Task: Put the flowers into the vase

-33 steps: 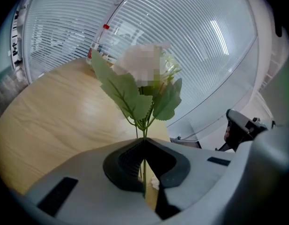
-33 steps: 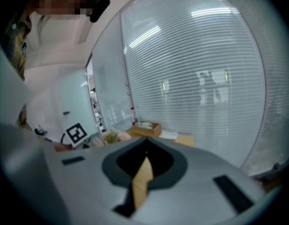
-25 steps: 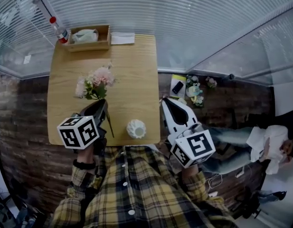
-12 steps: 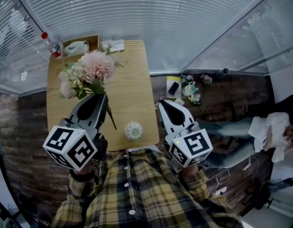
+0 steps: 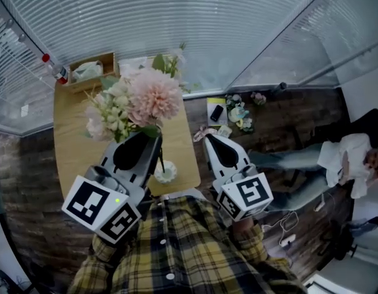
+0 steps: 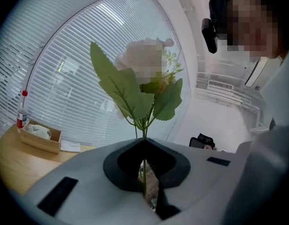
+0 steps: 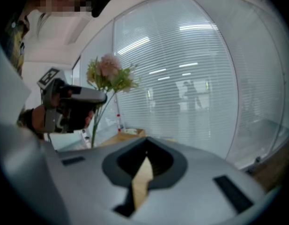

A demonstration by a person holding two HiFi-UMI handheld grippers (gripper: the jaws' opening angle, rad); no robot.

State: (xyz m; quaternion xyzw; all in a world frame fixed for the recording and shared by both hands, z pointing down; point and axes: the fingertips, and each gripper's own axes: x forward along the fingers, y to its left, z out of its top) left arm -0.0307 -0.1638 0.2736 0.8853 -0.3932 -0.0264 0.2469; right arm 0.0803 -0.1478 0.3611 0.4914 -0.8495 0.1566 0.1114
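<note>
My left gripper (image 5: 154, 138) is shut on the thin green stems of a bouquet of flowers (image 5: 146, 100), pink and cream with green leaves, held upright high over the wooden table (image 5: 72, 146). In the left gripper view the stem (image 6: 144, 172) runs up between the closed jaws to the leaves (image 6: 130, 95). The white ribbed vase (image 5: 167, 173) stands near the table's front edge, partly hidden behind that gripper. My right gripper (image 5: 208, 139) is shut and empty, off the table's right side. From the right gripper view I see the left gripper (image 7: 103, 97) carrying the flowers (image 7: 109, 71).
At the table's far end sit a wooden box (image 5: 90, 71), a red-capped bottle (image 5: 54, 69) and a sheet of paper (image 5: 135, 63). More flowers and a phone (image 5: 238, 112) lie on the floor to the right. A seated person (image 5: 348, 158) is at far right. Blinds cover the glass walls.
The left gripper has risen with the bouquet, which now looms larger and covers more of the table. The vase is now partly behind the gripper. The right gripper drifted slightly.
</note>
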